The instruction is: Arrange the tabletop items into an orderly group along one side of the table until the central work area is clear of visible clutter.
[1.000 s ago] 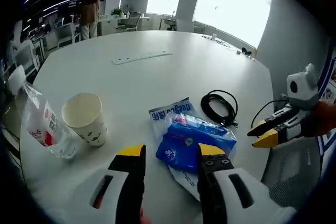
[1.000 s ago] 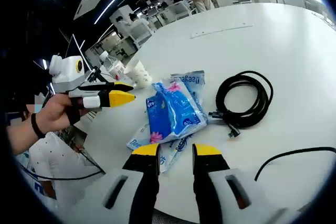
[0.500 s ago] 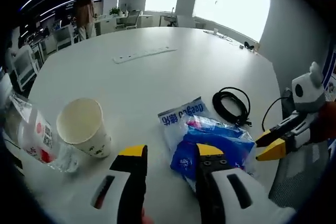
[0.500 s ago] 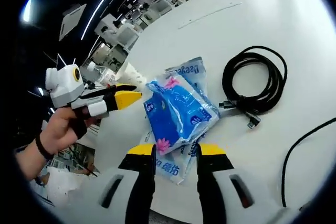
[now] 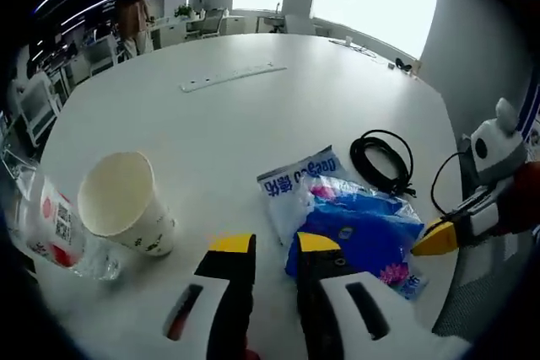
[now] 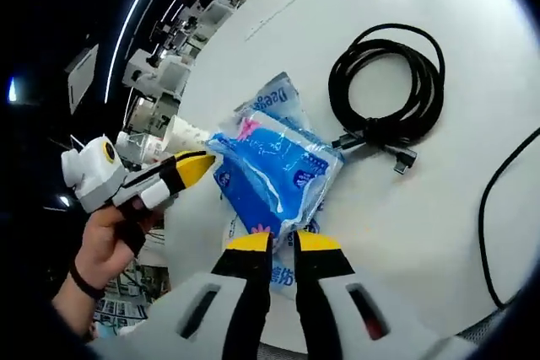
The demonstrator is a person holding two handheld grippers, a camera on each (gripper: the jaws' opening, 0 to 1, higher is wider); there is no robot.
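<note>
So there's one big round white table (image 5: 253, 132) and not that much on it. Counting: one paper cup (image 5: 122, 206) standing upright near the left edge, one clear plastic bottle (image 5: 46, 233) with a red and white label lying just beside it, one blue tissue pack (image 5: 363, 229), one flat blue and white wet-wipe packet (image 5: 295, 187) partly under the tissue pack, one coiled black cable (image 5: 381, 162) close to those, and one long white power strip (image 5: 228, 77) well apart on the far side.

The left gripper (image 5: 268, 246) has its yellow-tipped jaws a narrow gap apart with nothing between them, hanging over bare table between the cup and the tissue pack.

The right gripper (image 6: 283, 242) has its jaws nearly closed right at the near edge of the tissue pack (image 6: 274, 176); can't tell if they've actually pinched the wrapper. A second loose black cord (image 6: 506, 233) runs off by the table edge. A person stands far off in the office behind
</note>
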